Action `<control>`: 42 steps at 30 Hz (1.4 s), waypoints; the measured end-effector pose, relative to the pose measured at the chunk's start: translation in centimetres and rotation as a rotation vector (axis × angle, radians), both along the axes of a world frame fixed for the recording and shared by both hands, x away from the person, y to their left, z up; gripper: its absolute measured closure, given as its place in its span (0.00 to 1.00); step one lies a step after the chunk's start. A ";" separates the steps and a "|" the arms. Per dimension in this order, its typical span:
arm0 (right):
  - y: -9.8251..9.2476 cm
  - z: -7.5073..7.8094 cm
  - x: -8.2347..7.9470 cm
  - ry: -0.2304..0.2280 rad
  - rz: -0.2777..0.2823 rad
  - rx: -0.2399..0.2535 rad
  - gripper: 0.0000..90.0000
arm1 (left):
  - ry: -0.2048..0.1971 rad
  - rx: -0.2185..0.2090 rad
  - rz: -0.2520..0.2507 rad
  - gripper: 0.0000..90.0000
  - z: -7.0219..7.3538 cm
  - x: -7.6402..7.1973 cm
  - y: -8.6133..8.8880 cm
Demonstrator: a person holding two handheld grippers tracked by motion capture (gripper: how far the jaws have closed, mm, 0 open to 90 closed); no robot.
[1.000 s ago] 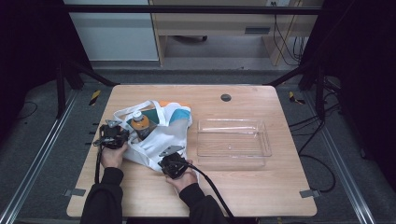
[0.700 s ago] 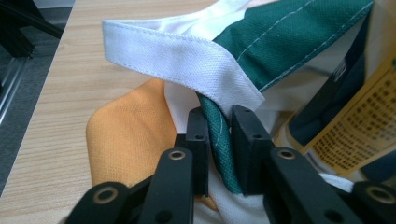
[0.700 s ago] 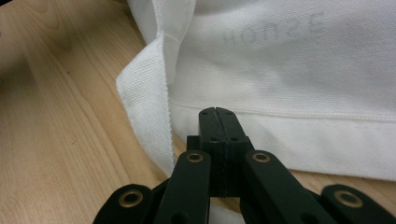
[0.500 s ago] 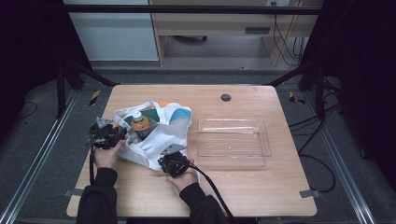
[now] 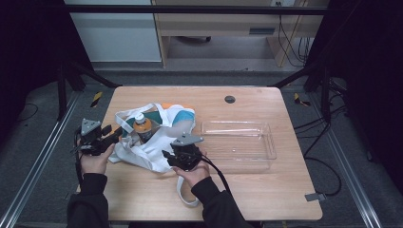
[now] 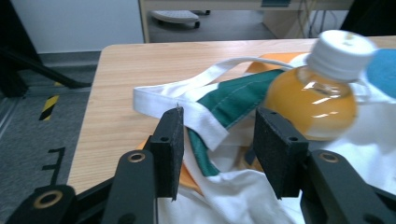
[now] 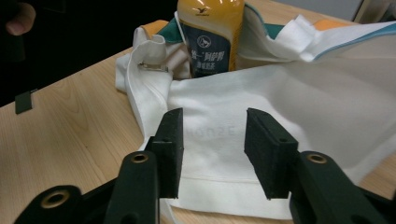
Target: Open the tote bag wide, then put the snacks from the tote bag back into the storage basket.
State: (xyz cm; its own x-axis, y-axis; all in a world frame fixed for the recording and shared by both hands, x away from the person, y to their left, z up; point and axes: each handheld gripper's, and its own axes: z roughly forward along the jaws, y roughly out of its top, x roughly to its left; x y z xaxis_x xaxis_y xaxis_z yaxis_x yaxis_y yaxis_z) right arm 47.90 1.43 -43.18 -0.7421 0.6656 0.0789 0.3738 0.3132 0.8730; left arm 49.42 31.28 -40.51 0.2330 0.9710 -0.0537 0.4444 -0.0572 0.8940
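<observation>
Left gripper (image 6: 217, 144): jaws stand part open, nothing pinched; a white strap (image 6: 187, 109) of the tote bag (image 5: 157, 142) lies past the pads, loose, not pressed. Its jaws have just been opening, with only slack cloth between them. Right gripper (image 7: 214, 149): jaws also part open and just been opening, hovering above the flat white panel of the bag with no cloth caught. Likely reason for both: the bag mouth has been let go (a release, by my reading, not a fresh grab), so the cloth slumps around the bottle instead of being stretched. The orange juice bottle (image 5: 141, 127), white cap on, stands or leans in the bag's mouth near the bench's left edge, label facing the right gripper; whether it stands free or is propped by the cloth I cannot tell. The clear plastic tray (image 5: 237, 142) sits empty just right of the bag, toward the bench's right half, probably the destination for the contents. Against the earlier frames: both grippers then sat low on the bag; now the left one is out past the bench's left edge, and the bag lies flatter.
</observation>
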 end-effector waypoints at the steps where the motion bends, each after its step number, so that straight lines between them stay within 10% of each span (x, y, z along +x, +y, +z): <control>1: -0.3 0.2 0.0 -0.005 0.000 -0.003 0.61 | -0.006 0.000 -0.002 0.59 0.1 -0.2 0.0; 20: -7.4 2.7 -1.1 -0.060 -0.058 0.017 0.34 | -0.095 0.019 -0.135 0.49 1.8 -1.6 -2.8; 42: -16.2 1.4 -3.5 -0.060 -0.132 0.008 0.25 | -0.096 0.060 -0.178 0.41 2.1 -0.6 -5.5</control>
State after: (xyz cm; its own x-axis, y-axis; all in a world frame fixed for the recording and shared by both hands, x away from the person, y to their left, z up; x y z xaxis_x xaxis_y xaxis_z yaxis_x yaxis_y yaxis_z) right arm 44.42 -14.79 -41.77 -0.6515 0.7574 0.0431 0.3587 0.2575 0.8973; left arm 48.82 25.79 -38.41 0.4028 0.9147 0.0340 0.3357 -0.1821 0.9242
